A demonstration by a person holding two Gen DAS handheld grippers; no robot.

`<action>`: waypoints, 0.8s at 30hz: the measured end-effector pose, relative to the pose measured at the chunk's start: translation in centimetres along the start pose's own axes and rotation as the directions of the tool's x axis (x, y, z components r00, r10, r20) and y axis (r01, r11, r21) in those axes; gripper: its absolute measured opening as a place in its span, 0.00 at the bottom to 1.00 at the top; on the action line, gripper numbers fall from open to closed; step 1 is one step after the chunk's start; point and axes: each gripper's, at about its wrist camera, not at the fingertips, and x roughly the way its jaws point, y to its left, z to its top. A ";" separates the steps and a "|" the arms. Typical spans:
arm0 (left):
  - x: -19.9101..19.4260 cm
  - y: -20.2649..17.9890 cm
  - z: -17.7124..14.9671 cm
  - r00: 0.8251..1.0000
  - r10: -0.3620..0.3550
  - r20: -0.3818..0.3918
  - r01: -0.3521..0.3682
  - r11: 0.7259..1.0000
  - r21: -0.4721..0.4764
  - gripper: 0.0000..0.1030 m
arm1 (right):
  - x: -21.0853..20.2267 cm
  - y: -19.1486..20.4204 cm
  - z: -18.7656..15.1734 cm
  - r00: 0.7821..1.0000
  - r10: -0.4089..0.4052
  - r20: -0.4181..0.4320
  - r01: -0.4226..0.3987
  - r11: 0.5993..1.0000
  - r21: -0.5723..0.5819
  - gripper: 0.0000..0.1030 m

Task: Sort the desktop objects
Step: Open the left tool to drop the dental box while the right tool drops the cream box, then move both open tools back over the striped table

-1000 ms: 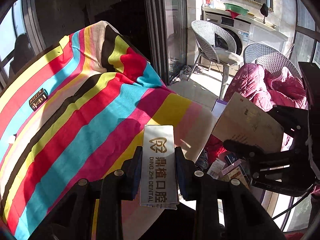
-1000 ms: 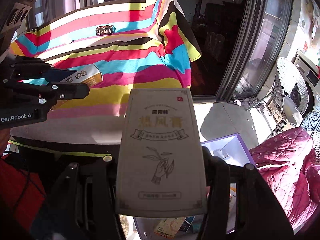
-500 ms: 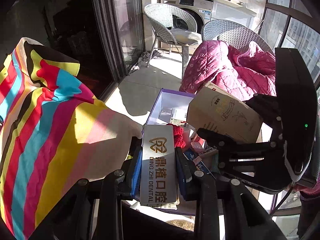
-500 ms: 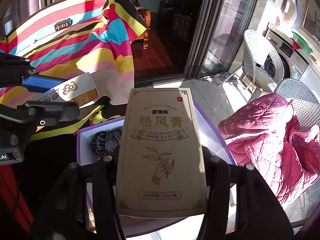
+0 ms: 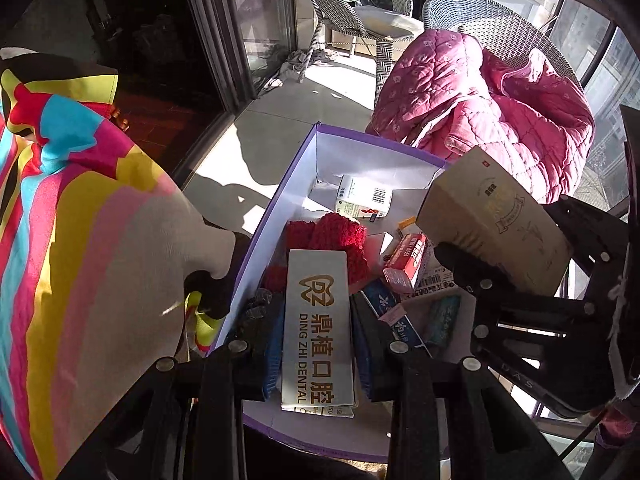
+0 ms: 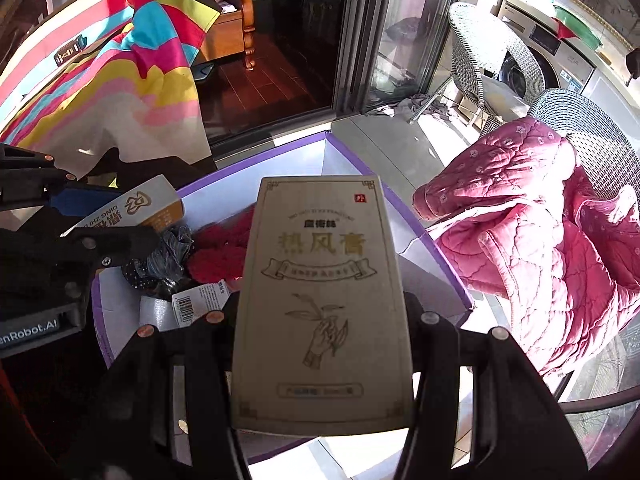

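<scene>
Your left gripper (image 5: 316, 336) has its jaws clamped on the narrow silver dental box (image 5: 317, 328), which stands lengthwise between the blue pads and sticks out past the tips. It hangs over the near end of the purple-edged storage box (image 5: 276, 200), pointing steeply down.

Your right gripper (image 6: 324, 320) grips the tan carton (image 6: 322, 304) by its long sides, the printed face up toward the camera. That carton also hangs above the storage box, toward its right side as the left wrist view shows it, just beside your left gripper but not touching it.

Below the dental box lie a red knitted piece (image 5: 328, 236), a dark bundle (image 6: 168, 256), a red-and-white packet (image 5: 408, 256) and a white carton (image 5: 364, 198) near the far wall. The bare white floor shows mainly at the far end.

The striped cloth (image 5: 80, 240) drapes close against the storage box's left wall; a pink quilted coat (image 6: 532, 216) lies just past its right rim.
</scene>
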 end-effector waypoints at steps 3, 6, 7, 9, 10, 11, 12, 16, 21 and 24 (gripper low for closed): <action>0.4 0.3 0.2 1.000 0.011 -0.025 -0.011 1.000 0.002 0.51 | 0.2 -0.6 -0.2 1.000 0.005 -0.005 -0.004 0.999 0.053 0.53; 0.3 0.5 0.0 0.999 0.029 -0.018 -0.028 1.000 0.006 0.68 | 0.4 -0.6 -0.2 1.000 0.022 -0.021 -0.020 0.997 0.077 0.74; 0.3 0.6 -0.1 0.999 0.035 -0.017 -0.034 0.999 0.011 0.68 | 0.3 -0.4 -0.2 1.000 0.020 -0.019 -0.018 0.997 0.074 0.80; 0.2 0.6 -0.2 0.999 0.042 -0.017 -0.042 0.999 0.014 0.70 | 0.3 -0.1 -0.1 1.000 0.015 -0.017 -0.014 0.997 0.072 0.82; 0.2 0.7 -0.2 0.999 0.041 -0.017 -0.041 0.999 0.012 0.71 | 0.3 -0.1 -0.1 1.000 0.015 -0.015 -0.014 0.997 0.077 0.82; 0.1 0.8 -0.3 0.999 0.037 -0.018 -0.037 0.999 0.011 0.72 | 0.2 -0.1 0.0 1.000 0.013 -0.012 -0.011 0.996 0.084 0.82; 0.1 1.0 -0.3 0.999 0.036 -0.019 -0.036 0.999 0.009 0.72 | 0.1 -0.1 0.0 1.000 0.010 -0.009 -0.009 0.996 0.087 0.82; -0.4 1.9 -0.4 0.999 0.026 -0.019 -0.027 1.000 -0.011 0.72 | -0.7 -0.1 0.5 1.000 -0.005 0.009 0.004 0.996 0.089 0.82; -4.0 4.8 -1.0 0.995 -0.104 0.004 0.104 0.990 -0.092 0.72 | -3.3 -0.6 3.7 0.996 -0.001 0.094 -0.006 0.997 0.076 0.82; -8.2 7.9 -1.9 0.988 -0.127 0.083 0.135 0.985 -0.105 0.72 | -5.4 -0.9 7.2 0.984 0.008 0.180 -0.017 0.998 0.052 0.82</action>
